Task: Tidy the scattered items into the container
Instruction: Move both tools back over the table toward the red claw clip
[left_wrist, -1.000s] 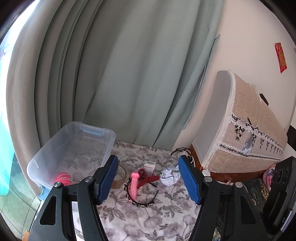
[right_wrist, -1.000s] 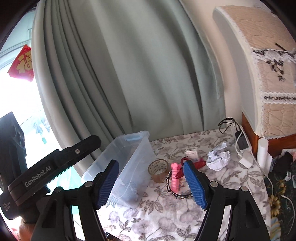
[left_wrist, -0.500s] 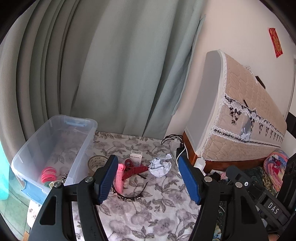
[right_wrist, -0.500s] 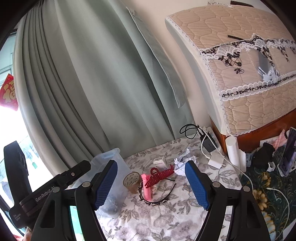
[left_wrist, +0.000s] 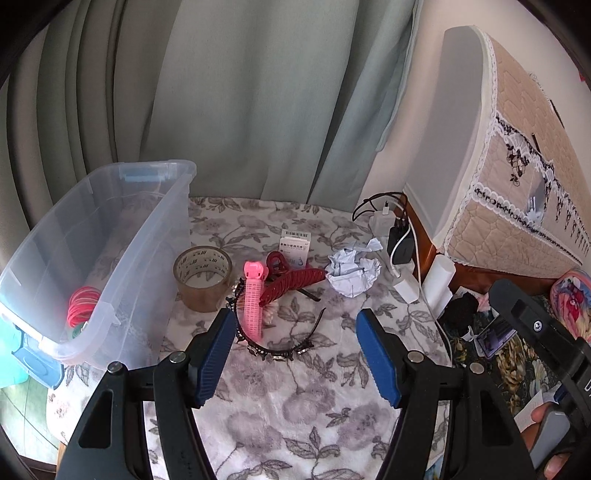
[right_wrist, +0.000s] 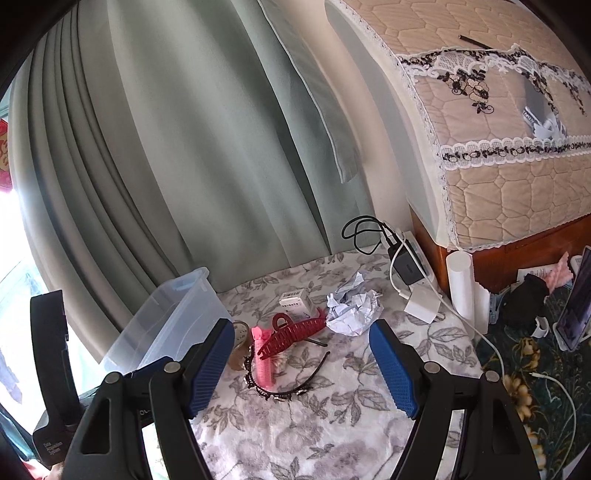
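Here, the left gripper and the right gripper both hang above the near part of the worktop, which is covered in a grey floral cloth; the blue-padded fingers of each stand wide apart with nothing between them. The clear plastic storage container sits at the left edge of the worktop, with a coil of pink hair ties lying in its near end. Just right of the container stands a roll of brown packing tape. Beside the tape lies a pink hair roller, resting across a black studded headband. A dark red claw hair clip lies against the roller, and behind it is a small white printed box. A crumpled ball of white paper sits right of the clip. Farther right, chargers and cables lie at the worktop's far right edge.
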